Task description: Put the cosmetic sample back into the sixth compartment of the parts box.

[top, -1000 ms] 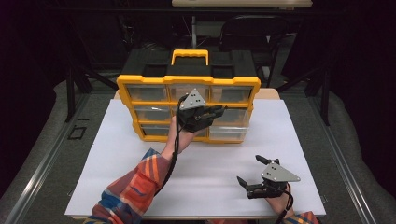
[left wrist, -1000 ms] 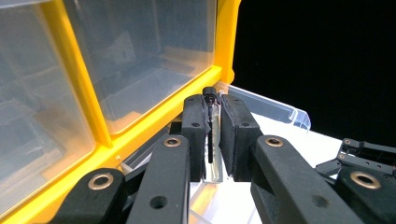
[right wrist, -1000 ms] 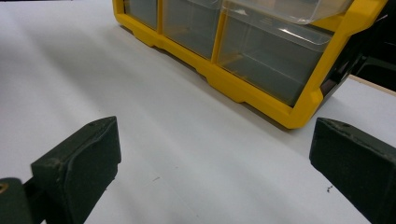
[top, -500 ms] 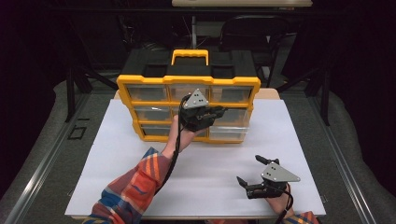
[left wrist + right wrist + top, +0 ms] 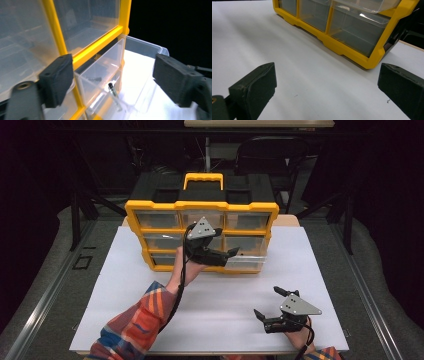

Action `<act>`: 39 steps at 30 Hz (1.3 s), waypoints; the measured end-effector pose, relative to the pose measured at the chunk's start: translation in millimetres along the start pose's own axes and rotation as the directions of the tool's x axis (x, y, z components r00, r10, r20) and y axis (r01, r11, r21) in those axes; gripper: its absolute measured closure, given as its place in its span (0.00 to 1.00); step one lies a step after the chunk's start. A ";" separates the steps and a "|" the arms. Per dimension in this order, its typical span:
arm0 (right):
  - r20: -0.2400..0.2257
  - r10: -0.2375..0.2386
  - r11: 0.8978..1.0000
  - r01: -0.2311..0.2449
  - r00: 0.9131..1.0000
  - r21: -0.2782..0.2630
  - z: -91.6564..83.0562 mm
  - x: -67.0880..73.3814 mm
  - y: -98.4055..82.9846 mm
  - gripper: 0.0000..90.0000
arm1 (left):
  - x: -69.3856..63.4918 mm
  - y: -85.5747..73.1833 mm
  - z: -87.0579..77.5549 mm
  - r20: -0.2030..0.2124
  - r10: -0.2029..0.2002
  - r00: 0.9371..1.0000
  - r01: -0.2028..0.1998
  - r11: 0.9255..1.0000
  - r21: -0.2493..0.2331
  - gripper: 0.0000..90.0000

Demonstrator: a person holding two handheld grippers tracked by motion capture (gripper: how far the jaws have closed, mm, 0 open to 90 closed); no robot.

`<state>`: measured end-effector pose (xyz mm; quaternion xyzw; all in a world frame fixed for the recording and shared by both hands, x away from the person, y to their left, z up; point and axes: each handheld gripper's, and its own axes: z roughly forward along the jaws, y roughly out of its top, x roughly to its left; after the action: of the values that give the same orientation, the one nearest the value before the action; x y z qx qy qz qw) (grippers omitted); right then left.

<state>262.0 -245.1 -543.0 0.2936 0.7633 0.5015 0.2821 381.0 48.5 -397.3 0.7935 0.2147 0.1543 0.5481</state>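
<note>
Item: yellow drawer organiser (image 5: 201,209) with black top and yellow carry handle (image 5: 203,179), standing upright on the white table sheet (image 5: 125,280), centre of the high view, its front facing the bottom of the frame. Three rows of clear plastic drawers in a yellow frame.

Item: lower right drawer (image 5: 246,262), pulled part way out of the frame; the others sit flush. In the left gripper view this open drawer (image 5: 105,67) fills the middle of the frame, with a small dark-headed part, possibly a screw (image 5: 111,88), lying in it and a dark smudge of small parts further in, too blurred to name.

Item: left gripper (image 5: 231,255), held up in front of the organiser at centre frame, jaws spread apart and empty, pointing towards the pulled-out drawer from its left. A plaid sleeve (image 5: 135,327) runs from the lower left of the frame.

Item: right gripper (image 5: 267,304), lower right of the high view, low over the sheet and well apart from the organiser. Jaws wide apart, holding nothing. In the right gripper view the organiser's yellow base corner (image 5: 372,63) lies in the upper right.
</note>
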 end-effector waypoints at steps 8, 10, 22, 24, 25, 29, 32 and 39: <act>0.001 -0.003 1.000 0.003 1.000 0.003 0.8 0.2 0.4 0.02 | 0.3 -10.0 -23.9 -0.027 0.008 1.000 -0.008 1.000 -0.003 0.06; 0.001 -0.006 1.000 0.006 1.000 0.004 0.9 0.4 0.6 0.02 | 0.1 -12.5 -29.3 -0.034 0.008 0.999 -0.008 1.000 -0.003 0.04; 0.002 -0.005 1.000 0.005 1.000 0.005 0.4 0.6 0.3 0.02 | 1.1 -33.8 -59.3 -0.077 0.003 0.997 -0.002 1.000 0.005 0.00; 0.003 -0.003 1.000 0.003 1.000 0.003 0.1 0.7 0.3 0.02 | 1.1 -37.4 -64.1 -0.084 0.000 0.996 0.001 1.000 0.011 0.00; 0.003 -0.003 1.000 0.003 1.000 0.003 0.1 0.8 0.4 0.02 | 0.8 -39.2 -66.3 -0.087 -0.001 0.996 0.002 1.000 0.009 0.00; 0.001 -0.004 1.000 0.004 1.000 0.003 0.6 1.0 0.5 0.02 | -0.1 -46.3 -75.8 -0.092 -0.004 0.996 0.004 1.000 0.005 0.00; 0.003 -0.006 1.000 0.006 1.000 0.004 0.9 1.0 0.6 0.02 | 0.2 -52.6 -82.5 -0.100 -0.009 0.995 0.009 1.000 -0.005 0.00; 0.002 -0.004 1.000 0.004 1.000 0.003 0.8 0.9 0.6 0.02 | 1.1 -68.5 -95.9 -0.129 -0.023 0.991 0.024 1.000 0.001 0.00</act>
<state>262.0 -243.7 -542.8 0.2928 0.7645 0.4994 0.2835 324.1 147.2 -427.6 0.7801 0.2592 0.1984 0.5337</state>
